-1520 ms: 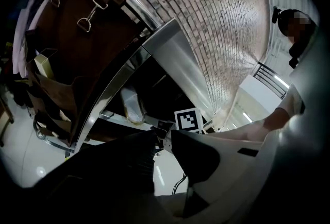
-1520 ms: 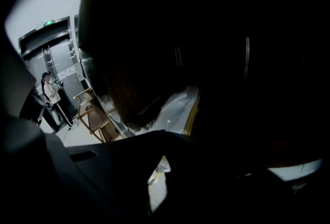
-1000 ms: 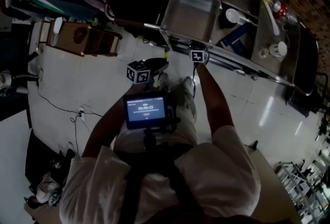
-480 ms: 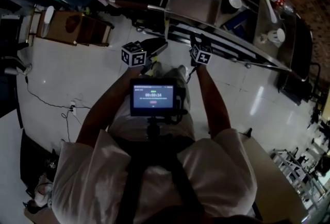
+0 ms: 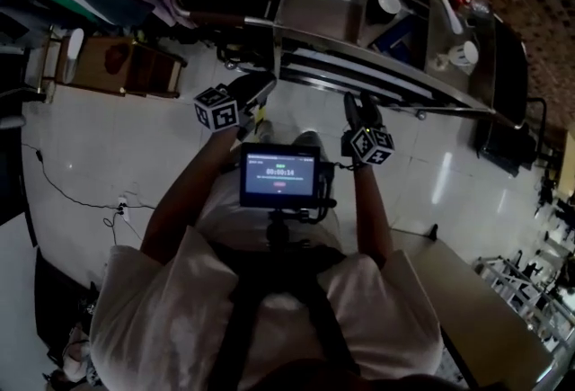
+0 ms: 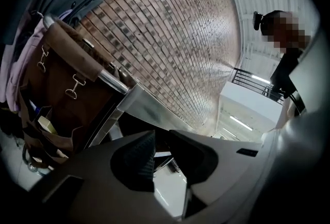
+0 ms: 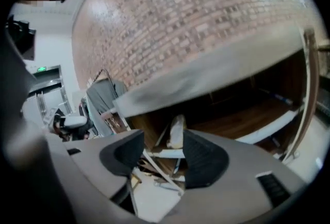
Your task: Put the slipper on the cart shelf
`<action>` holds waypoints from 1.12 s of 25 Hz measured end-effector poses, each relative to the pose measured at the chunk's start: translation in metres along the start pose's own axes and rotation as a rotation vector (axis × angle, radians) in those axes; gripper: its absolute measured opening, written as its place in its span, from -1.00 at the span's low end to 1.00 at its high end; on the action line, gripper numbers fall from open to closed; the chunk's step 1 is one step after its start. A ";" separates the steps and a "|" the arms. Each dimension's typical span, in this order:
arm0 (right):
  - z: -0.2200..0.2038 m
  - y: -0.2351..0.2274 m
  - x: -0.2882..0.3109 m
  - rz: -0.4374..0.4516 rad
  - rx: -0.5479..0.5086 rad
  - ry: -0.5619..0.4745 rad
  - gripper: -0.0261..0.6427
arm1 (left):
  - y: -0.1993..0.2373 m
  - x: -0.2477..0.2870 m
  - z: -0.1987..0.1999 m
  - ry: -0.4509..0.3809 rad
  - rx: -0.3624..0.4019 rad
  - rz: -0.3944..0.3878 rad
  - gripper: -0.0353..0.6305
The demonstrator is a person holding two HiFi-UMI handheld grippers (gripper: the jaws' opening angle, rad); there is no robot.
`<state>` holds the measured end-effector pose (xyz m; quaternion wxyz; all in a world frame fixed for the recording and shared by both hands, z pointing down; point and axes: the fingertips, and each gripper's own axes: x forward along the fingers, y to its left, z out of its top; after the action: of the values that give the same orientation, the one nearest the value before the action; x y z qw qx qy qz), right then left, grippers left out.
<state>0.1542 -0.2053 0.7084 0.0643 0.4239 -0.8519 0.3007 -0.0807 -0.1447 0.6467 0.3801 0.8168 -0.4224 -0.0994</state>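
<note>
Right hand-held gripper (image 7: 164, 139) stands wide, its jaws having just been opening, and nothing is pressed between them. The left hand-held gripper (image 6: 161, 138) has its jaws only narrowly apart, with bare floor and a shelf edge showing through the gap, so it too carries nothing. Beyond the right jaws, toward one o'clock of their gap, a pale, narrow, upright shape that I take for the slipper (image 7: 175, 133) sits low in the shiny steel cart with stacked shelves (image 5: 359, 66). Blur leaves that reading unsure, and the head view, where the cart runs from twelve to two o'clock of the person, shows no slipper plainly on any level. Such a slipper should be light, soft and bendable, not fragile, and apt to flop if pinched at the toe. The firmer heel rim or the sole's side edge looks the better place to grip. By count: two hand-held grippers, one cart, one likely slipper with no mate in sight, and two white cups (image 5: 388, 3) on the cart's top.
</note>
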 end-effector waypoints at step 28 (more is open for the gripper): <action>0.154 -0.130 -0.225 0.018 -0.057 -0.274 -0.38 | -0.141 0.040 -0.047 -0.132 0.002 0.110 -0.75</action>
<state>0.4178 -0.1983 0.5613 -0.0432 0.4513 -0.8647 0.2164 0.0538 -0.1005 0.5862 0.3556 0.7844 -0.4908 -0.1315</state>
